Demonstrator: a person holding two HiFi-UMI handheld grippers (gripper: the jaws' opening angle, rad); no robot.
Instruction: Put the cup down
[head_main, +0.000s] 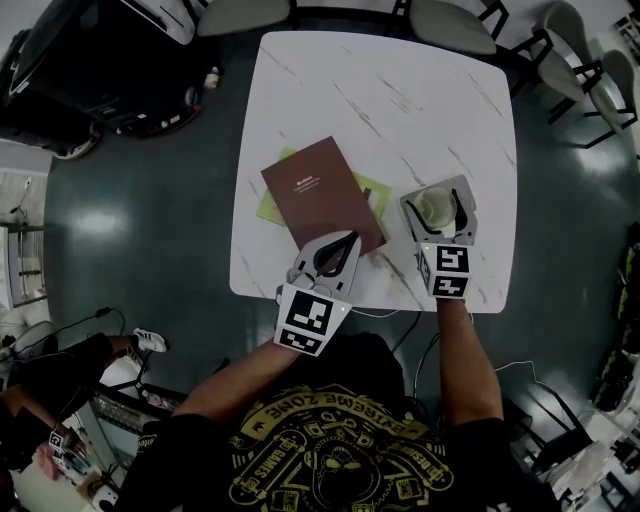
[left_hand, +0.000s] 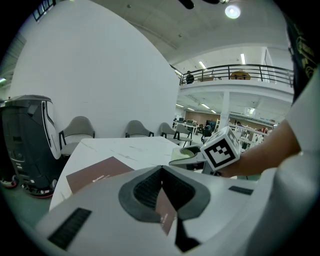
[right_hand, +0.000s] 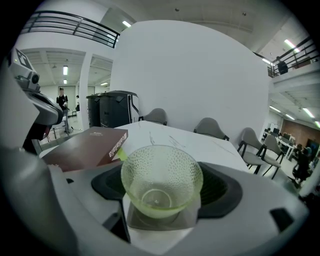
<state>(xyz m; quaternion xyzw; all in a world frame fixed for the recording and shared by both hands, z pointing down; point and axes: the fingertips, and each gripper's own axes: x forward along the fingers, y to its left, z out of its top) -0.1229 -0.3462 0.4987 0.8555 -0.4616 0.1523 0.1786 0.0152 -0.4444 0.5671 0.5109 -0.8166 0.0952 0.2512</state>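
Observation:
A pale green glass cup (head_main: 435, 207) sits between the jaws of my right gripper (head_main: 436, 200), low over the front right part of the white marble table (head_main: 400, 90). In the right gripper view the dimpled cup (right_hand: 161, 180) fills the gap, both pads pressed against its sides, with a grey square under its base. My left gripper (head_main: 350, 240) hovers at the near corner of a brown book (head_main: 320, 192) with its tips meeting. In the left gripper view the book shows below the touching tips of the left gripper (left_hand: 161, 170), and the cup (left_hand: 184, 154) is off to the right.
The book lies on a green sheet (head_main: 375, 188) at the table's middle. Grey chairs (head_main: 450, 20) stand along the far side. A black machine (head_main: 90, 70) is on the floor to the left. The table's near edge runs just under both grippers.

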